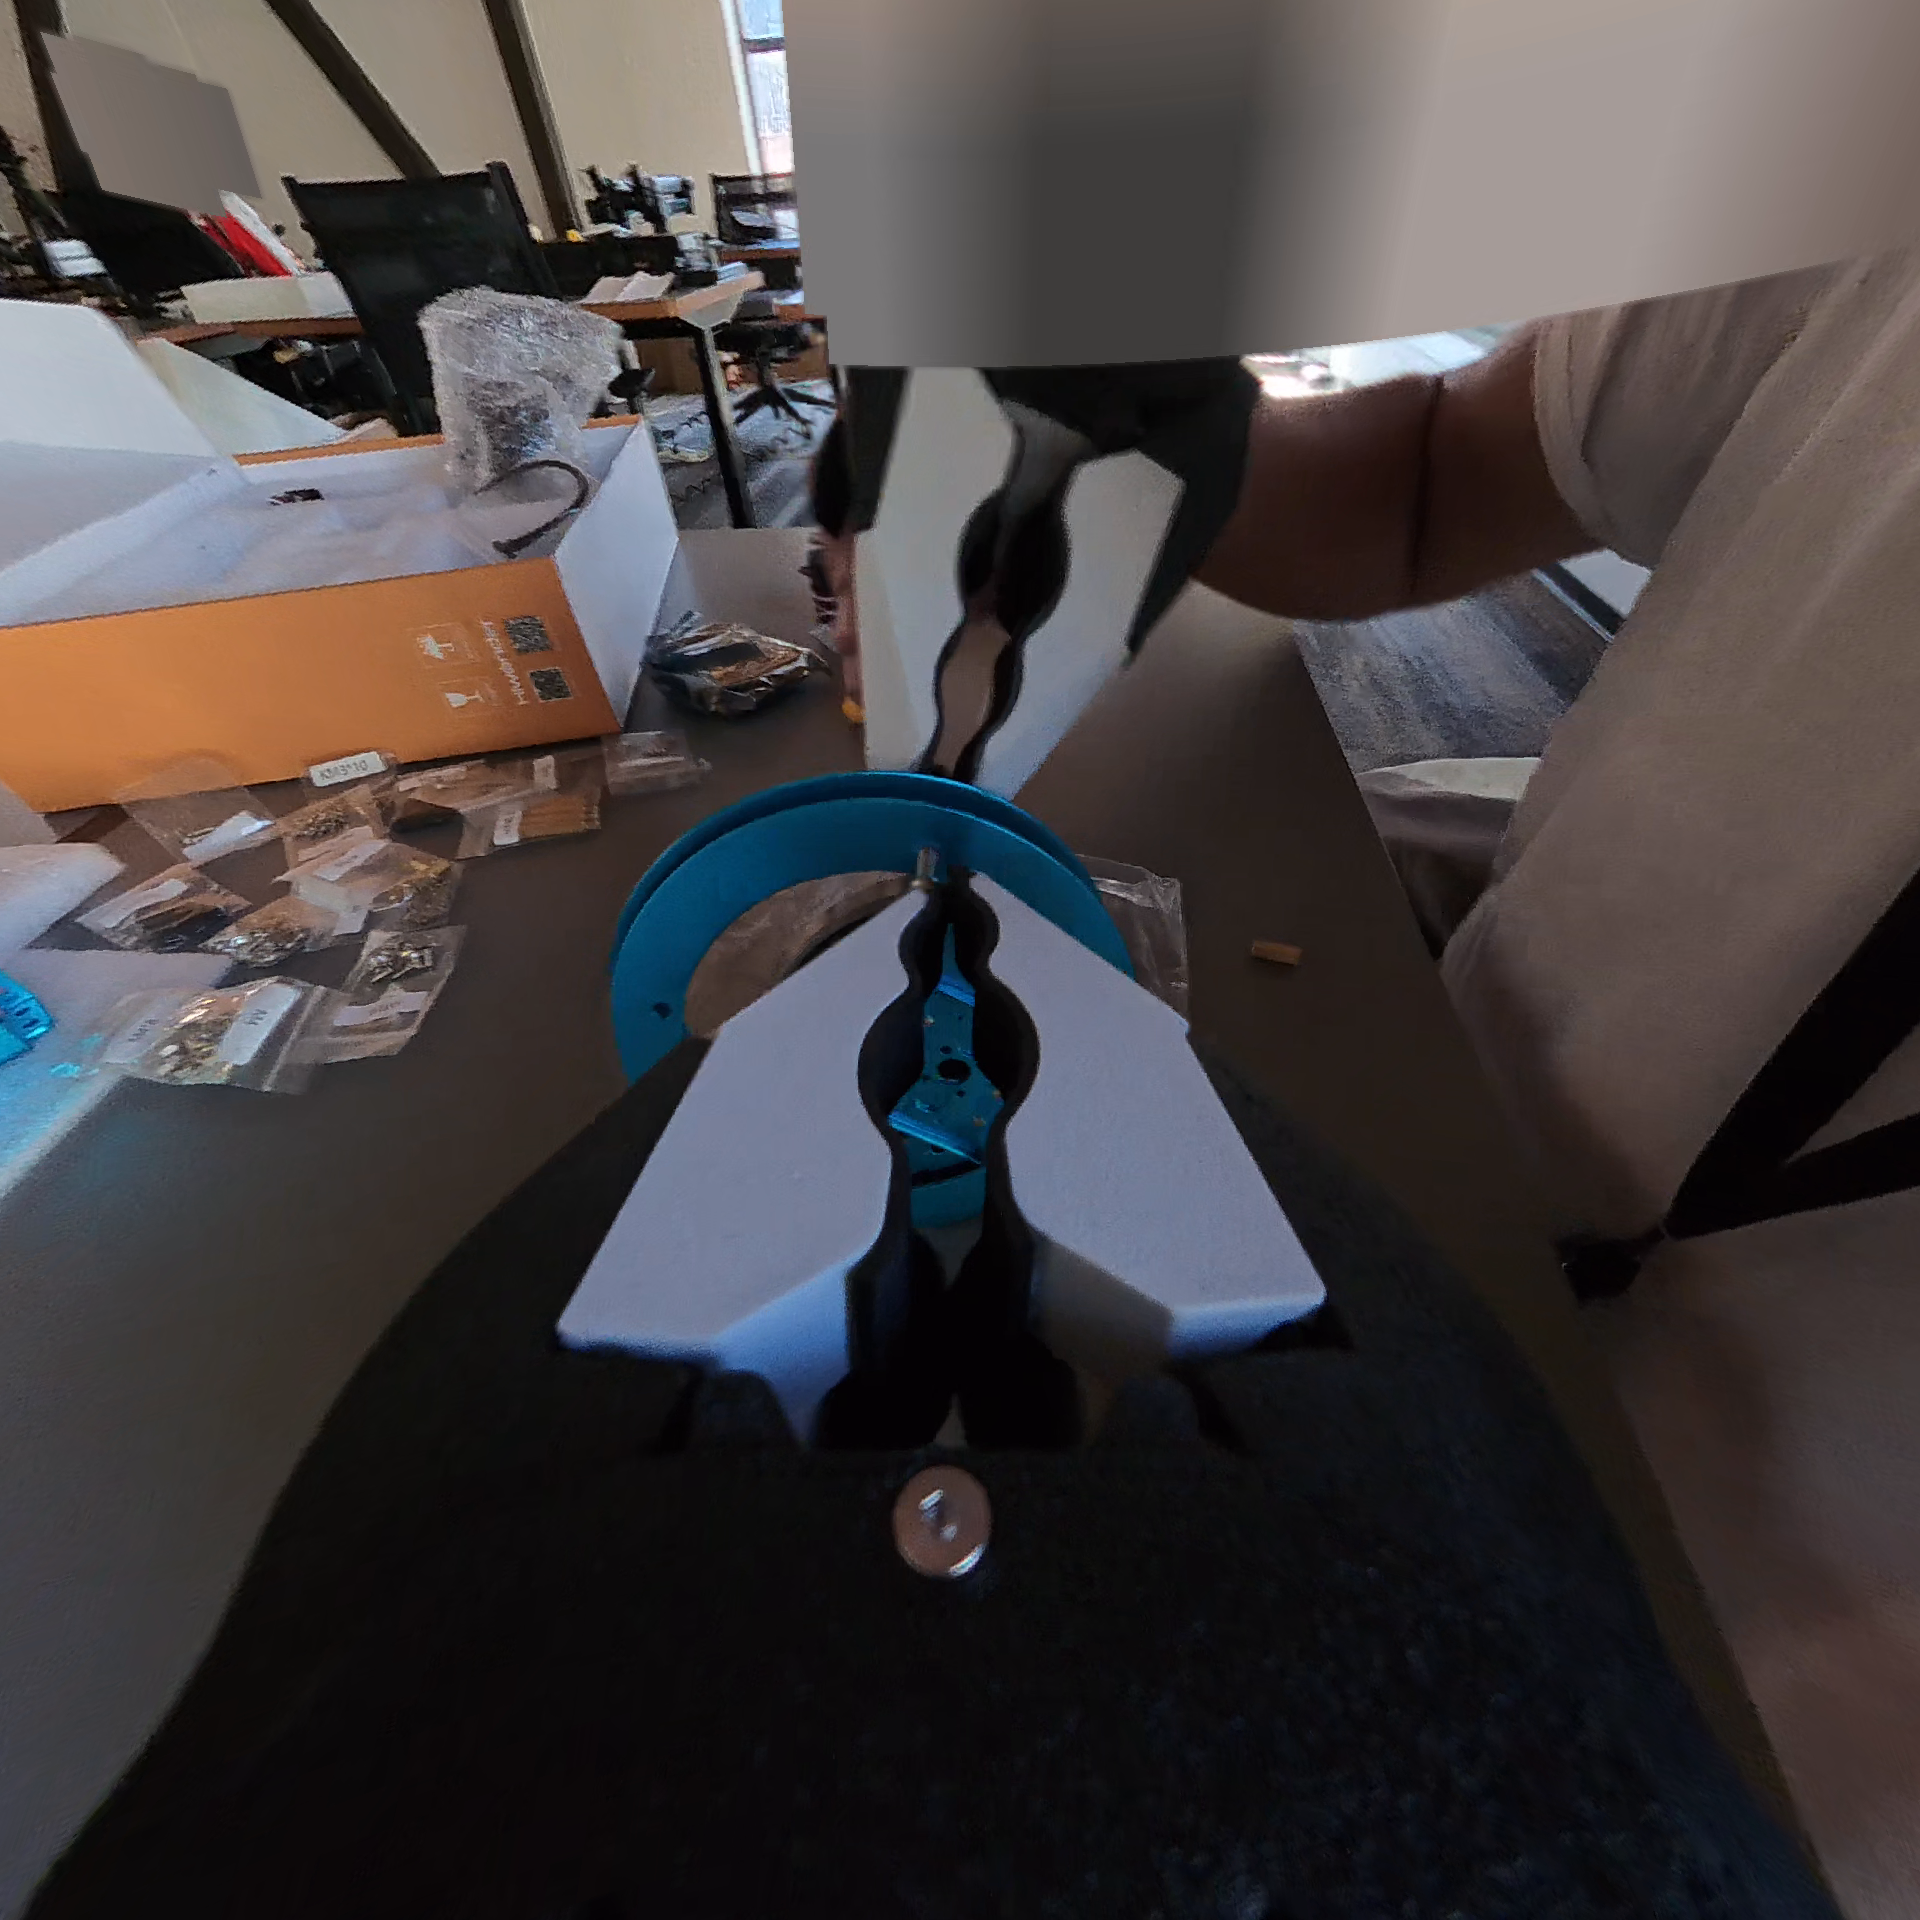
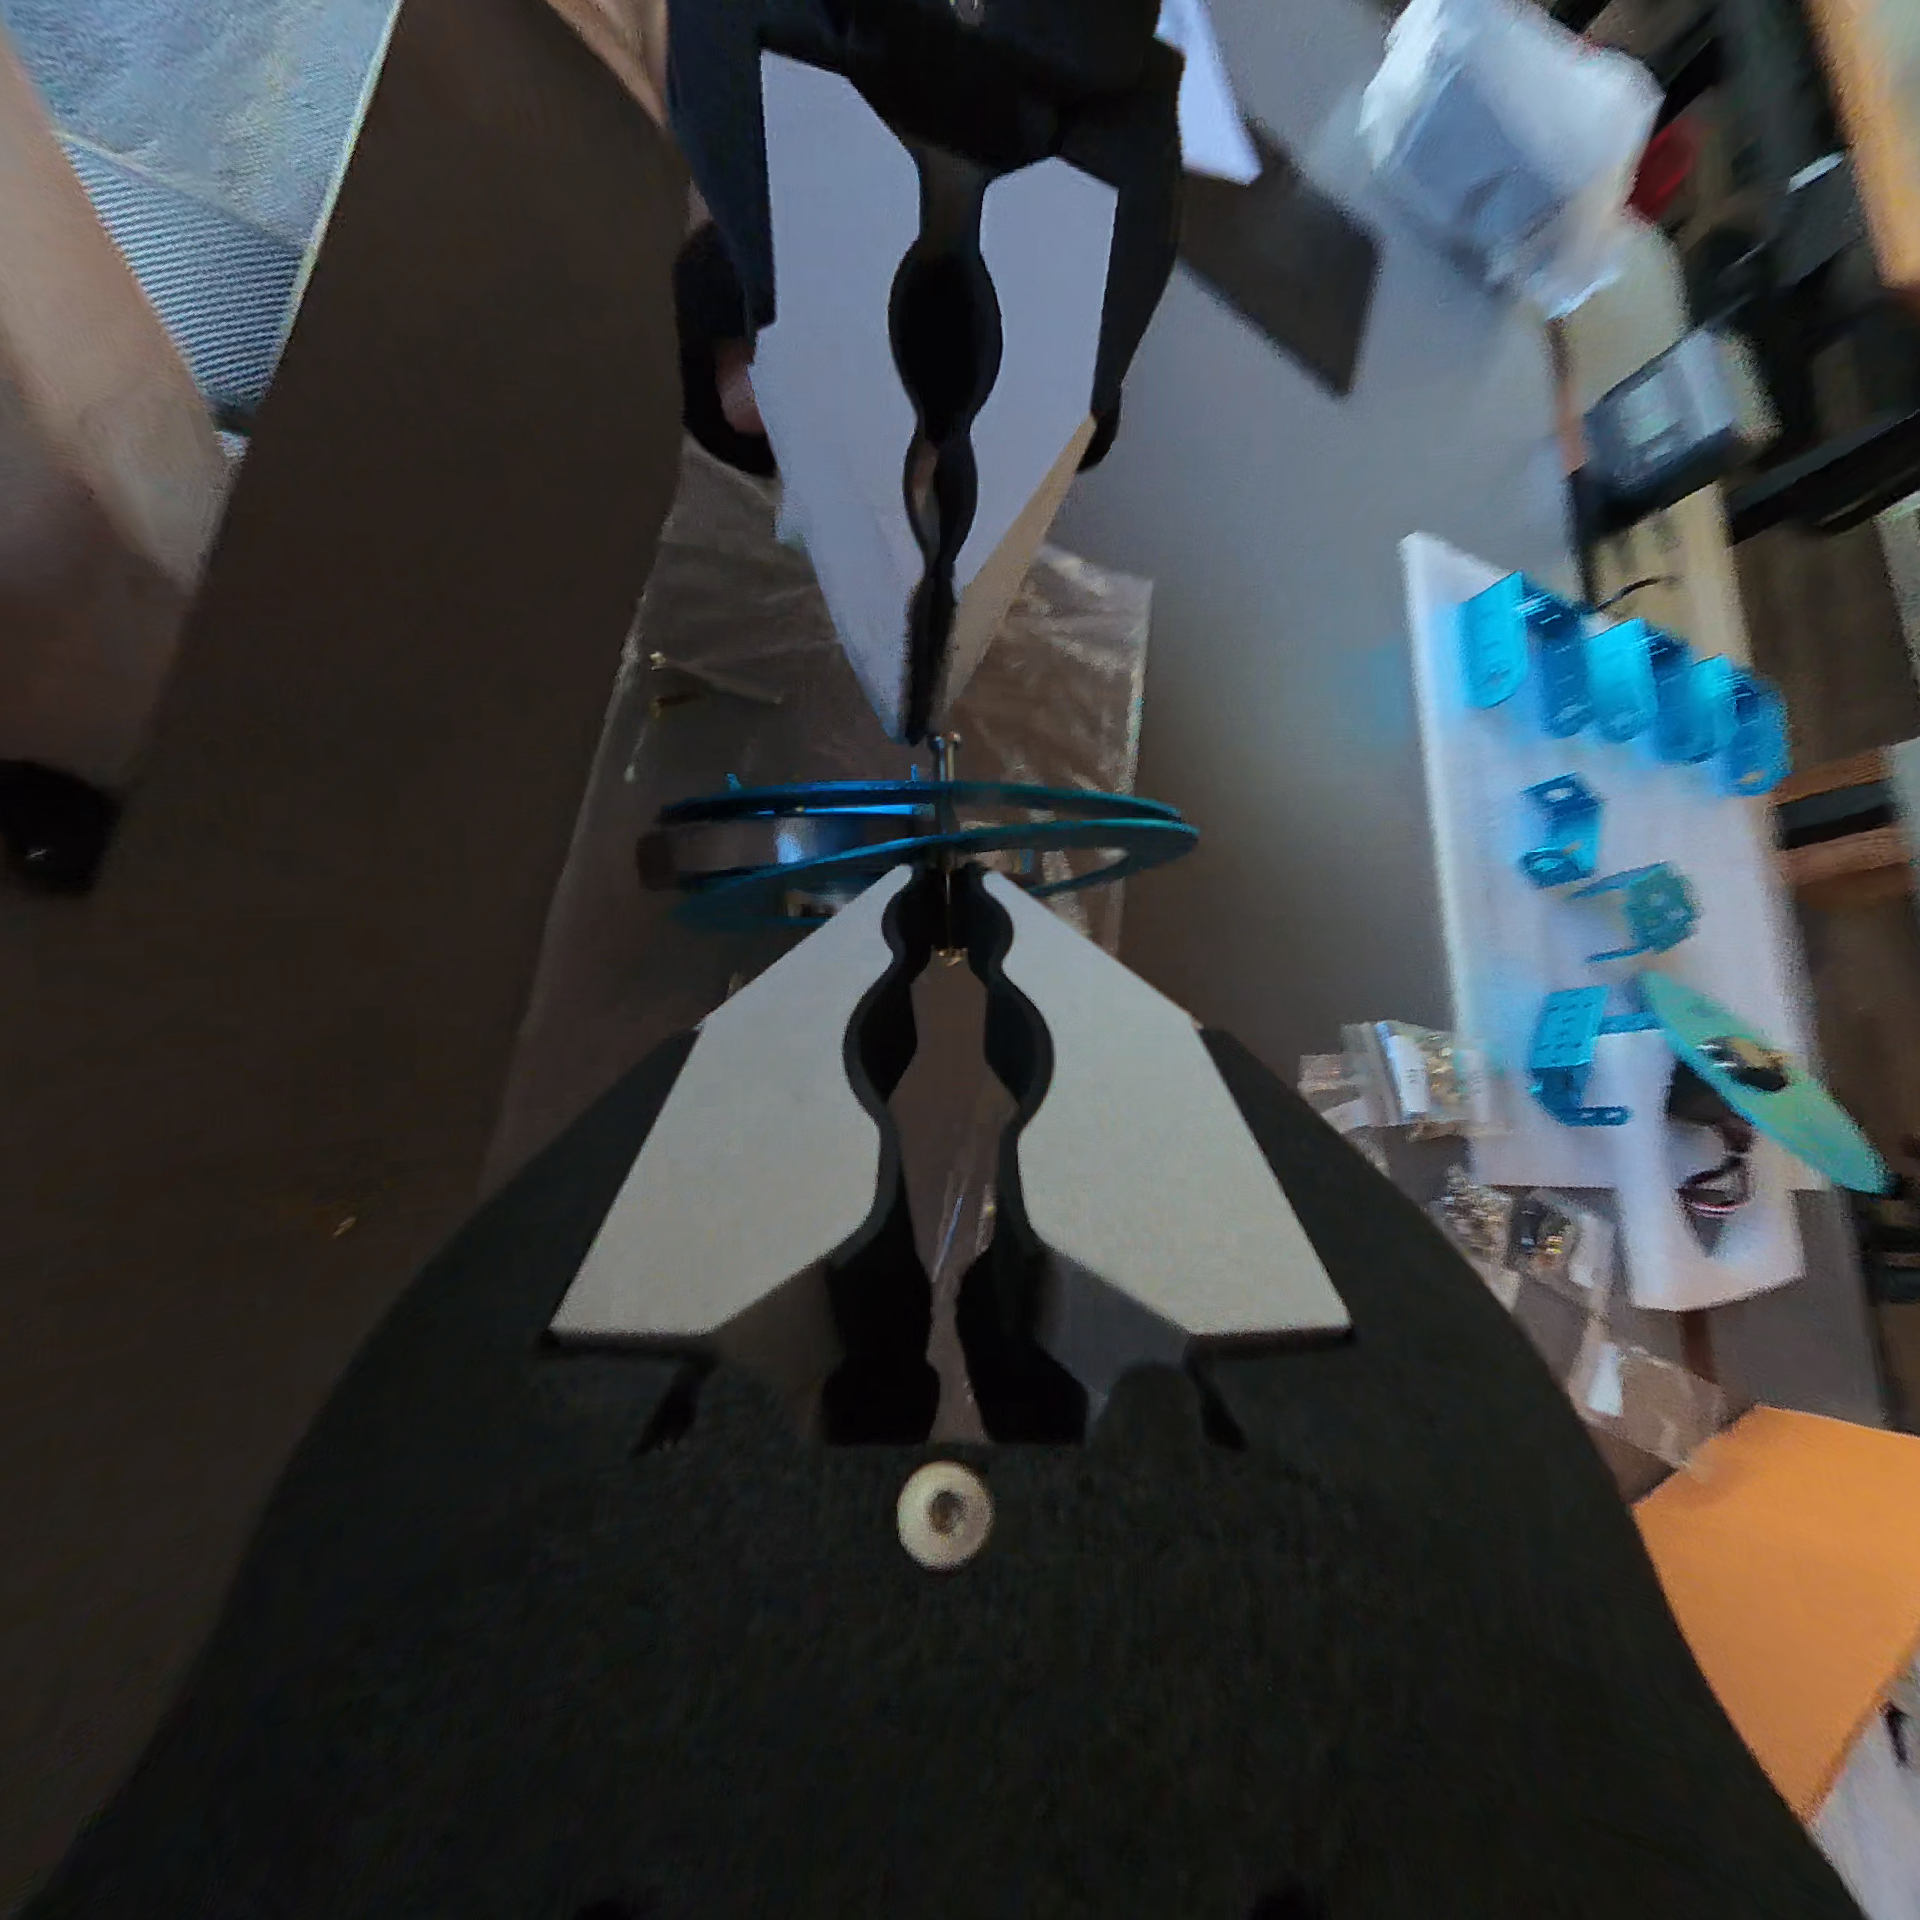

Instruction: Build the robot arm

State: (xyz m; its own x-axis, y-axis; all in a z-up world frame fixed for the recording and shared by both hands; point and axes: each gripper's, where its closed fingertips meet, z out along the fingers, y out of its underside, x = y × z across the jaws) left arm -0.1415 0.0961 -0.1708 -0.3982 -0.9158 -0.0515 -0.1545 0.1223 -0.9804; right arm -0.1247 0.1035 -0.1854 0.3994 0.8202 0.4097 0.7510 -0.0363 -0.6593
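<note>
Two blue metal rings (image 1: pixel 665 966), stacked with a gap between them, stand over the dark table (image 1: pixel 312 1195); the right wrist view shows them edge-on (image 2: pixel 1091 805). My left gripper (image 1: pixel 943 883) is shut on a small silver screw (image 1: pixel 924 865) at the rim of the near ring. My right gripper (image 2: pixel 948 914) is shut on a thin brass standoff (image 2: pixel 948 940) that runs between the rings. The two grippers face each other across the rings: the right one comes from above in the left wrist view (image 1: pixel 961 764), and the left one from above in the right wrist view (image 2: pixel 925 722).
An open orange and white box (image 1: pixel 312 665) lies at the left, with several small bags of hardware (image 1: pixel 291 914) in front of it. A white foam slab (image 2: pixel 1475 727) carries blue brackets (image 2: pixel 1621 675). A clear plastic bag (image 2: pixel 1060 634) lies under the rings. A person's arm (image 1: pixel 1403 499) reaches in from the right. Only a small space, under 4 cm, lies between the two pairs of fingers.
</note>
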